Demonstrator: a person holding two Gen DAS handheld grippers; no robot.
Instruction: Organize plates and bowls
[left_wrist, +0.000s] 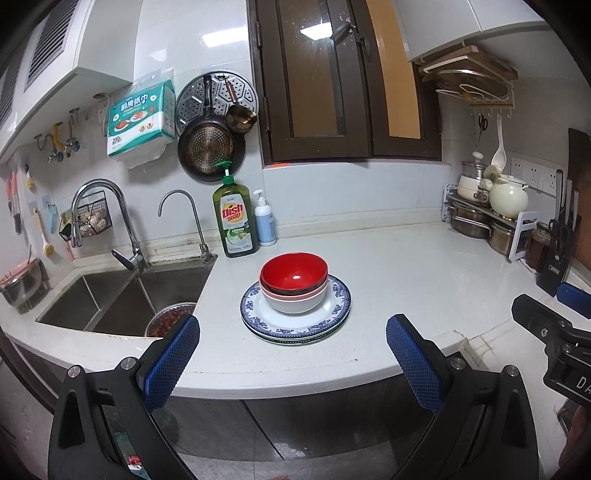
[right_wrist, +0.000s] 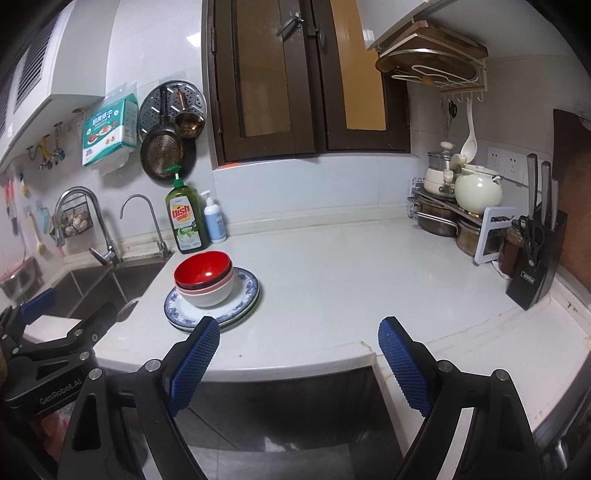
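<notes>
Both tools, left (left_wrist: 293, 363) and right (right_wrist: 299, 363), gape empty; nested bowls (left_wrist: 293, 282) atop blue-rimmed plates (left_wrist: 295, 317) could topple if nudged.

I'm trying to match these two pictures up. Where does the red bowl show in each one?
Left wrist view: the red bowl sits near the middle, on top of the nested bowls on the blue-patterned plates.
Right wrist view: the red bowl is left of centre, on the same stack.
Shared landmark: the green dish soap bottle stands behind it by the wall.
</notes>
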